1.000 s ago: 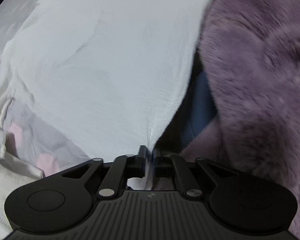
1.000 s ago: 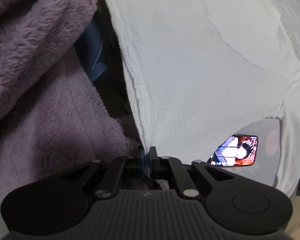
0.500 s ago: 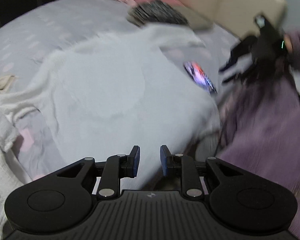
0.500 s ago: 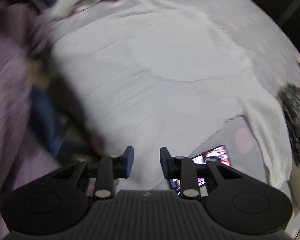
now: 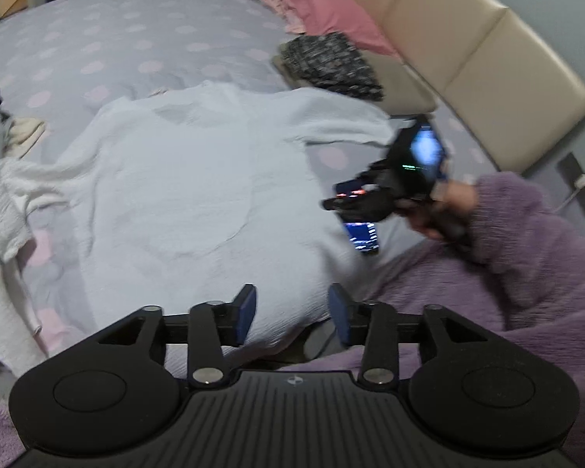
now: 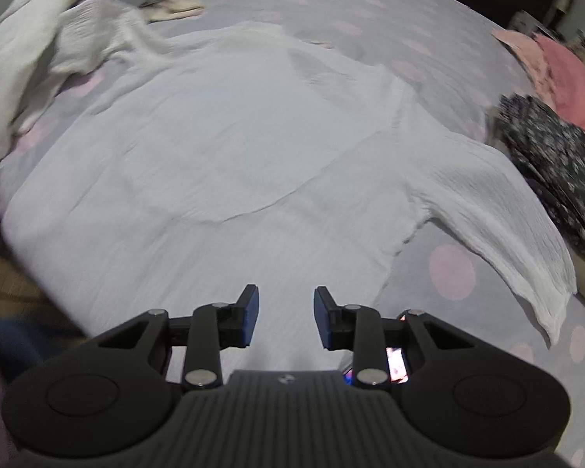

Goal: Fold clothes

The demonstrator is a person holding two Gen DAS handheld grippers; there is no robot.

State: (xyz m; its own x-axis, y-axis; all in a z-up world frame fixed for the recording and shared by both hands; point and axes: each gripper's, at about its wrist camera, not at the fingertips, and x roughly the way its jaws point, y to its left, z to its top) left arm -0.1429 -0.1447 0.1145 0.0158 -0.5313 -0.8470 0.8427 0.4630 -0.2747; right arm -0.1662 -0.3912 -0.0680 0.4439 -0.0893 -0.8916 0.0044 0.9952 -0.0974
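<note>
left gripper [image 5: 291, 314] released | right gripper [image 6: 285, 318] released | white shirt [image 6: 222, 148] now flat

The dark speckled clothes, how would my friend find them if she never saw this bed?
Start at the padded beige headboard of the grey bed with pink dots. Below it lies a pink pillow, and right beside that sits the folded dark speckled garment. It is the only dark, patterned fabric; the spread-out white crinkled top nearby is plain.
</note>
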